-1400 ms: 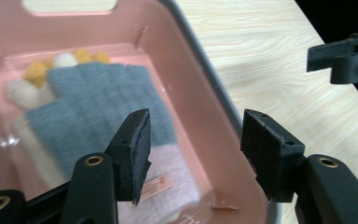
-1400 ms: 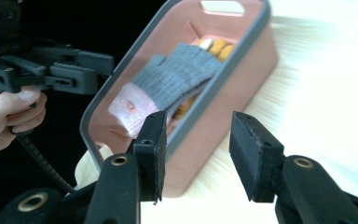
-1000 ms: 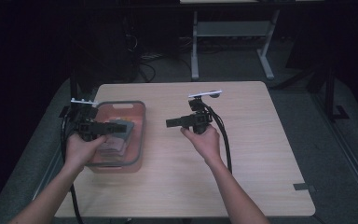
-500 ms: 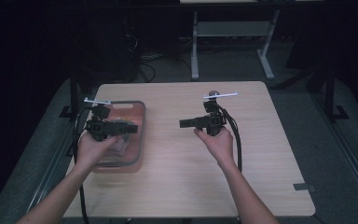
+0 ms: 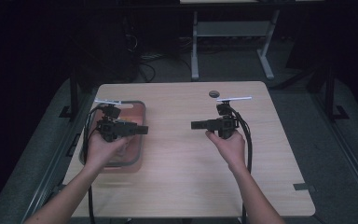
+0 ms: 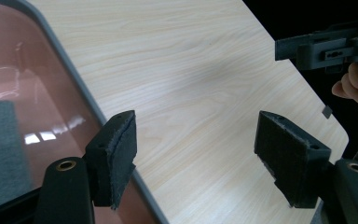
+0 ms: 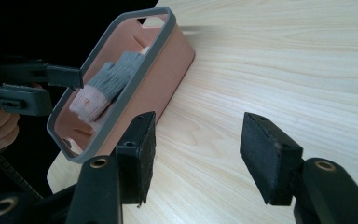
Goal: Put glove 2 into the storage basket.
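Pink-walled bin (image 7: pixel 168 70) with the grey rim sits at the table's (image 5: pixel 182 186) left edge, and your left hand (image 5: pixel 103 149) covers much of it from above. Inside, a grey-and-pink sock (image 7: pixel 105 86) lies partly hidden behind the rim. Bare wood stretches wide between your 2 grippers. Your left gripper (image 6: pixel 196 158) and right gripper (image 7: pixel 196 154) both stand apart, having just been opening, nothing between the pads.

Grey-and-pink sock (image 7: pixel 103 90) in bin (image 7: pixel 165 70), partly hidden behind its rim.
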Demonstrator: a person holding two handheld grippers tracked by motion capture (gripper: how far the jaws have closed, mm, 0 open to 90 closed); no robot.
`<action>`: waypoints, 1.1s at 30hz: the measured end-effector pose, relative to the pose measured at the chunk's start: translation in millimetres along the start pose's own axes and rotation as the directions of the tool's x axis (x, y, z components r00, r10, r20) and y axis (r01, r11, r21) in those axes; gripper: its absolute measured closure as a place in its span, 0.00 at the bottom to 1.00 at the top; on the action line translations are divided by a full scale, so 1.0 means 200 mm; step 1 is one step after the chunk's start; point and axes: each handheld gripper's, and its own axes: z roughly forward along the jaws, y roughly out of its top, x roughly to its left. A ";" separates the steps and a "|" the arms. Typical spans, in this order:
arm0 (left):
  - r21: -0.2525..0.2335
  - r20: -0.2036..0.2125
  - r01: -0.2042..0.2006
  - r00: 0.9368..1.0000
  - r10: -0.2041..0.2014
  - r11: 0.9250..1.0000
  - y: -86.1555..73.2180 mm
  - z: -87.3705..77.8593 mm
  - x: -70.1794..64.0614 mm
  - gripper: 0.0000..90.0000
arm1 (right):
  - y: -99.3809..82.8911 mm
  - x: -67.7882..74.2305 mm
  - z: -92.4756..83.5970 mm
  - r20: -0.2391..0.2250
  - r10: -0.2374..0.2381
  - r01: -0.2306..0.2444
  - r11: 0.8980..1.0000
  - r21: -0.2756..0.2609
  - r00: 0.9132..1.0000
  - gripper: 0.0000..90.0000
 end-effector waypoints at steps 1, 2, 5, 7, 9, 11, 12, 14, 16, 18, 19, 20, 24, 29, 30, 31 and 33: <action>-0.001 0.003 0.001 1.000 -0.001 1.000 0.00 0.01 -0.01 0.33 | 0.00 0.00 -0.01 0.002 0.001 -0.001 1.000 -0.003 1.000 0.50; -0.001 0.007 0.000 1.000 0.000 1.000 0.00 0.01 -0.01 0.33 | -0.01 -0.01 -0.02 0.008 0.003 -0.003 1.000 -0.002 1.000 0.50; 0.001 0.014 -0.004 1.000 0.004 1.000 0.00 0.03 -0.03 0.33 | -0.02 -0.03 -0.03 0.016 0.000 0.000 1.000 -0.005 1.000 0.50; 0.005 0.017 -0.011 1.000 0.011 1.000 0.01 0.04 -0.04 0.33 | -0.02 -0.04 -0.05 0.018 0.002 -0.002 1.000 -0.008 1.000 0.49; 0.008 0.021 -0.014 1.000 0.013 1.000 0.01 0.05 -0.05 0.32 | -0.03 -0.05 -0.06 0.022 0.008 -0.008 1.000 -0.005 1.000 0.49; 0.007 0.024 -0.017 1.000 0.017 1.000 0.01 0.06 -0.07 0.32 | -0.04 -0.06 -0.07 0.023 0.013 -0.013 1.000 -0.011 1.000 0.49; 0.006 0.026 -0.015 1.000 0.015 1.000 0.01 0.07 -0.07 0.32 | -0.05 -0.06 -0.07 0.023 0.018 -0.018 1.000 -0.008 1.000 0.49; 0.011 0.031 -0.026 0.999 0.025 1.000 0.01 0.08 -0.08 0.32 | -0.06 -0.08 -0.08 0.023 0.019 -0.019 1.000 -0.012 1.000 0.49; 0.009 0.034 -0.030 0.999 0.030 1.000 0.01 0.09 -0.10 0.32 | -0.07 -0.09 -0.09 0.030 0.029 -0.028 1.000 -0.013 0.999 0.49; 0.008 0.041 -0.031 0.999 0.031 0.999 0.01 0.10 -0.11 0.32 | -0.08 -0.11 -0.10 0.031 0.030 -0.029 0.999 -0.018 0.999 0.48; 0.013 0.043 -0.037 0.998 0.036 0.999 0.01 0.11 -0.12 0.32 | -0.08 -0.12 -0.11 0.033 0.030 -0.029 0.999 -0.022 0.999 0.48; 0.014 0.046 -0.041 0.998 0.040 0.999 0.01 0.11 -0.13 0.31 | -0.09 -0.13 -0.12 0.035 0.032 -0.032 0.999 -0.018 0.999 0.48; 0.016 0.053 -0.045 0.998 0.044 0.999 0.00 0.14 -0.16 0.31 | -0.11 -0.15 -0.14 0.044 0.039 -0.039 0.999 -0.022 0.998 0.47; 0.031 0.066 -0.056 0.996 0.054 0.998 0.00 0.18 -0.19 0.31 | -0.14 -0.19 -0.16 0.046 0.058 -0.056 0.998 -0.027 0.997 0.45; 0.031 0.070 -0.059 0.996 0.057 0.998 0.00 0.18 -0.19 0.31 | -0.15 -0.20 -0.17 0.047 0.058 -0.057 0.998 -0.025 0.997 0.45; 0.031 0.070 -0.062 0.996 0.060 0.998 0.00 0.19 -0.20 0.31 | -0.15 -0.20 -0.17 0.049 0.065 -0.063 0.998 -0.023 0.997 0.44; 0.037 0.073 -0.067 0.995 0.064 0.997 -0.01 0.20 -0.21 0.31 | -0.16 -0.22 -0.18 0.047 0.069 -0.068 0.997 -0.028 0.997 0.44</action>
